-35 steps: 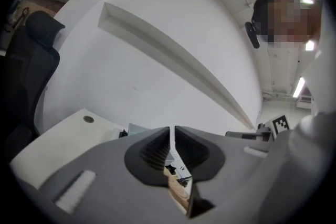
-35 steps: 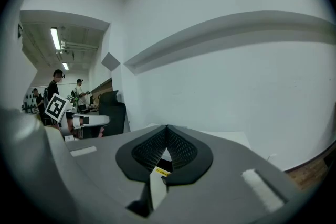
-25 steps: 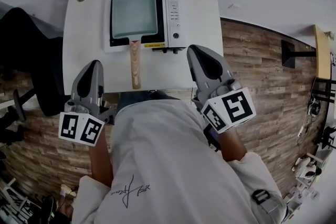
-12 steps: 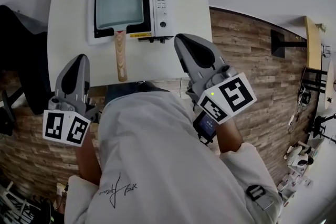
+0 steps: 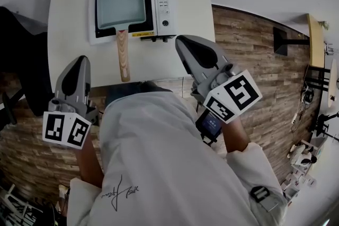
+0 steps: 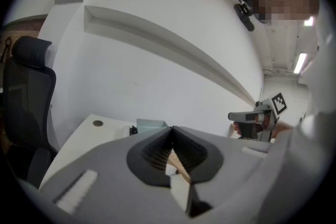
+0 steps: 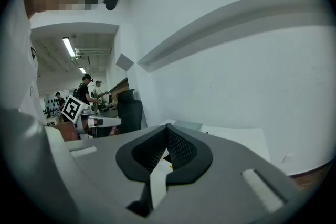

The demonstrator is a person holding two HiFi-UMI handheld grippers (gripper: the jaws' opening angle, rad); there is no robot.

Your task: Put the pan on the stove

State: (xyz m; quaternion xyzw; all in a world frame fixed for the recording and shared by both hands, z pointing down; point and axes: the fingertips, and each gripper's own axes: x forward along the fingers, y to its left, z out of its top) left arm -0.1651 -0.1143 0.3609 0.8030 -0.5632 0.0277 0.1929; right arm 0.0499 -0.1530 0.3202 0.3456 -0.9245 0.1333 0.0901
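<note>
Pan (image 5: 121, 1) on stove (image 5: 163, 5), clear of fingers (image 5: 75, 79)

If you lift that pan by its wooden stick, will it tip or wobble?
It would probably dip at the far end: the square pan sits well out from the long wooden handle, so most of the weight likely hangs away from the grip. It looks stiff, not floppy. The narrow, smooth-looking handle might twist if pinched lightly.
</note>
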